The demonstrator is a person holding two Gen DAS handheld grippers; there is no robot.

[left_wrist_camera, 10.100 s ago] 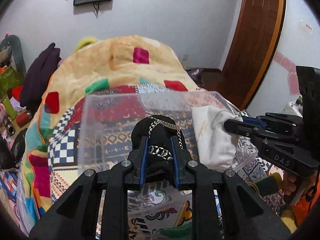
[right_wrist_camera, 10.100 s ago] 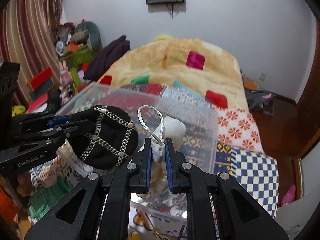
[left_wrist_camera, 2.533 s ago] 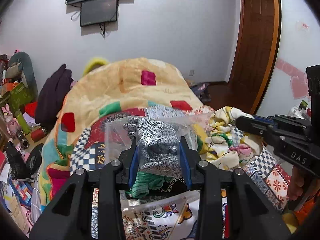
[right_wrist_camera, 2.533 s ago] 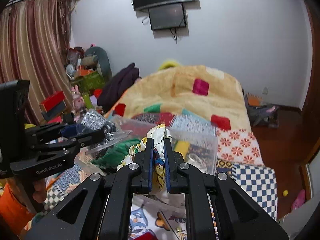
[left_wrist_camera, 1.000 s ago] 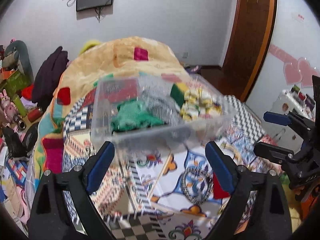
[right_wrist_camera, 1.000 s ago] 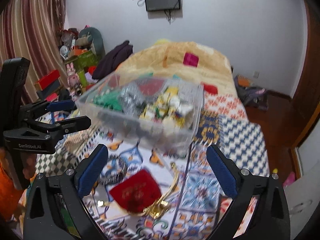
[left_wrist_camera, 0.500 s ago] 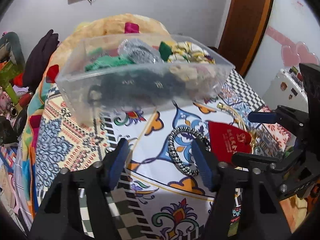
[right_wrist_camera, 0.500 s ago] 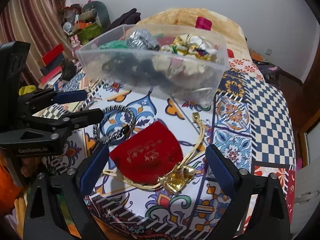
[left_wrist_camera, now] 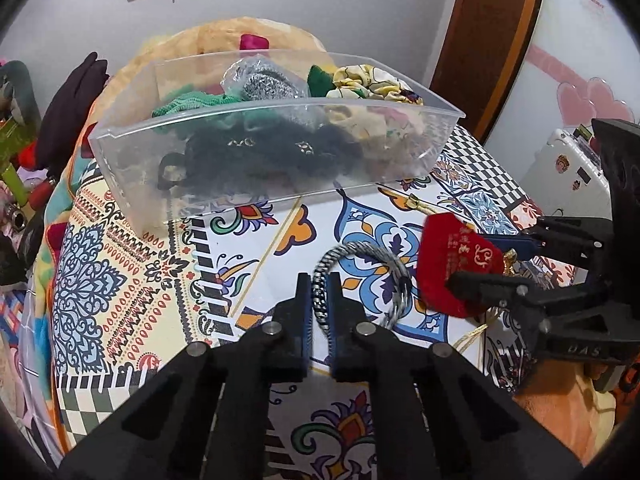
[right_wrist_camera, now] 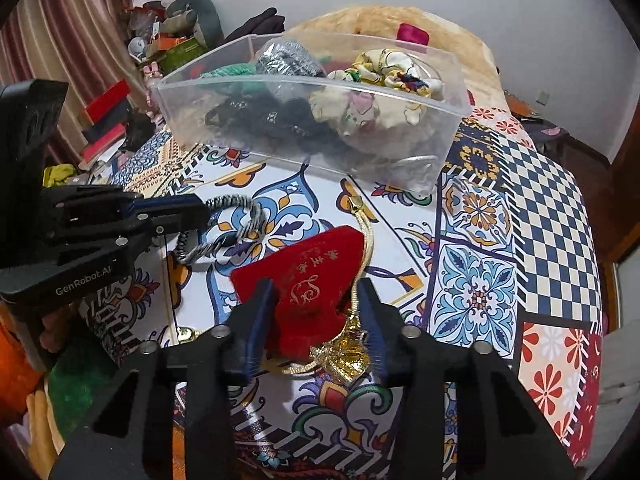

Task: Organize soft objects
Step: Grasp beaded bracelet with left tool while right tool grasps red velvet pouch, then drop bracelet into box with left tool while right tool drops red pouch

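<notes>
Since half a second ago, your left gripper [left_wrist_camera: 318, 280] has narrowed from wide open to pinched on the braided ring [left_wrist_camera: 362, 276], and your right gripper [right_wrist_camera: 316, 300] has descended around the red pouch [right_wrist_camera: 308, 280].

Left side: the left gripper's jaws are clamped on the near left arc of the black-and-white braided ring. The rest of the ring curves away to the right over the patterned cloth [left_wrist_camera: 248, 264]. In the right wrist view, the same ring [right_wrist_camera: 236, 220] extends from the left gripper [right_wrist_camera: 200, 210] toward the pouch.

Centre: the clear plastic bin [left_wrist_camera: 224, 152] sits on the cloth beyond both grippers. It contains, from left to right, a green knitted item [left_wrist_camera: 192, 102], a grey speckled item in a clear bag [left_wrist_camera: 264, 84], and a yellow floral fabric [left_wrist_camera: 368, 84]. A black item with metal studs [left_wrist_camera: 280, 152] lies low in the bin, against the near wall.

Right side: the red pouch [left_wrist_camera: 456, 264] lies flat on the cloth, just right of the ring. Your right gripper's jaws stand apart, one on each side of the pouch's near end; you cannot tell whether the pads touch it. A gold cord [right_wrist_camera: 362, 236] runs along the right edge of the pouch and ends in a gold tassel [right_wrist_camera: 346, 354] between the fingers.
</notes>
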